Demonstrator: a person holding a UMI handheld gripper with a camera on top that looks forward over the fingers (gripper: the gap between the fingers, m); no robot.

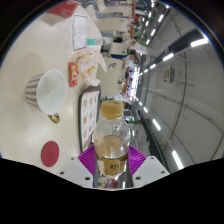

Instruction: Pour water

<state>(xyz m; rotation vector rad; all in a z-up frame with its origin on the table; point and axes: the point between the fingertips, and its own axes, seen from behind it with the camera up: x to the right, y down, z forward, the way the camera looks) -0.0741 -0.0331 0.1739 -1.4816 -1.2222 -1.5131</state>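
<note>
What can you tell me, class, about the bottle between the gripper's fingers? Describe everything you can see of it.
The bottle is clear, plastic by the look of it, with a pale cap on top. Amber-tinted liquid fills its lower part, and a light label band wraps its middle. It stands roughly upright above the pale table, clamped between the two purple pads of the gripper, which press on its lower body from both sides. A white cup sits apart from it, beyond the fingers.

No legible text, labels or numbers.
</note>
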